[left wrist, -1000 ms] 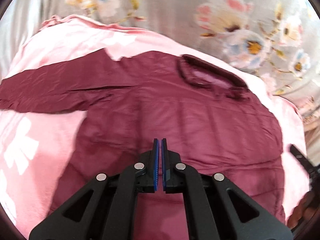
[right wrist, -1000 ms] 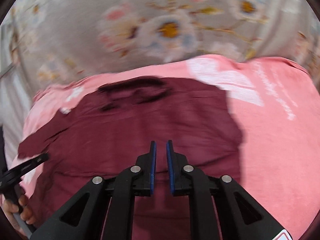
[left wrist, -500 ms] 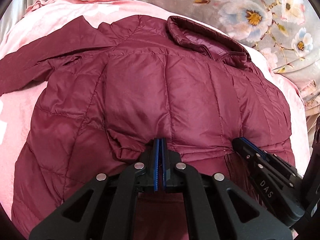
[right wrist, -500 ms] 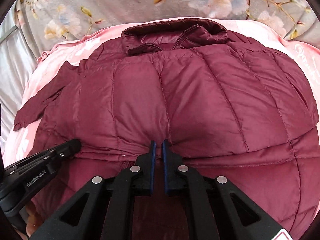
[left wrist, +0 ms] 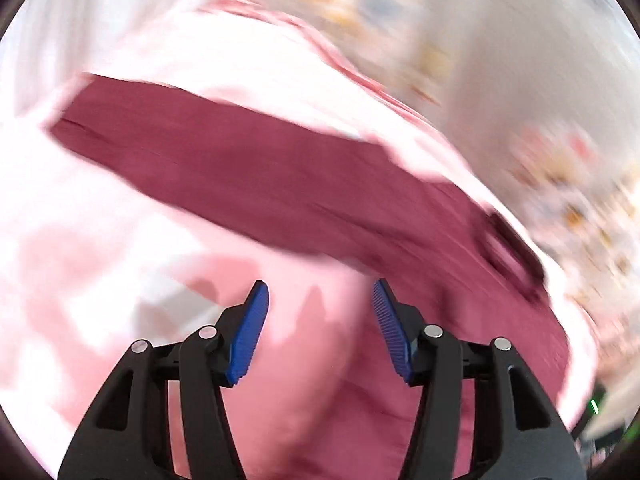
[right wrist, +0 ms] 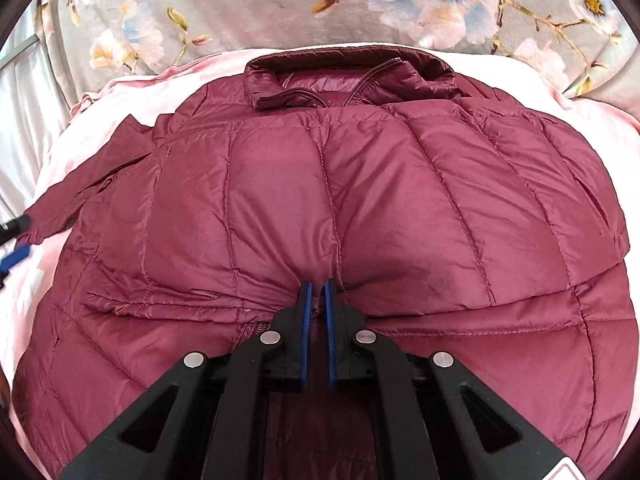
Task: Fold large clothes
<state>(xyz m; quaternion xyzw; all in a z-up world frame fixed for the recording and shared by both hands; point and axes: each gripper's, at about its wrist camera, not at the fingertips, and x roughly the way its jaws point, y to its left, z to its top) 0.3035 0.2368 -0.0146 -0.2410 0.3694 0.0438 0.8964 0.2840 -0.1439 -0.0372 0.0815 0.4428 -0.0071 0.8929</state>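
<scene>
A maroon quilted down jacket (right wrist: 360, 208) is spread on a pink blanket (right wrist: 132, 92), collar at the far side. Its folded near hem is pinched by the right gripper (right wrist: 315, 292). The left gripper (left wrist: 318, 300) is held wide apart, empty, above the blanket near the blurred left sleeve (left wrist: 224, 164).

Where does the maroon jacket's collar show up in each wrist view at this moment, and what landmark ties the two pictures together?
Left wrist view: the collar is a dark, motion-blurred loop at centre right, beyond the open left gripper.
Right wrist view: the collar lies top centre, sharp, zipper visible, straight ahead of the right gripper, whose jaws pinch the jacket.
Shared landmark: the pink blanket under the jacket.
</scene>
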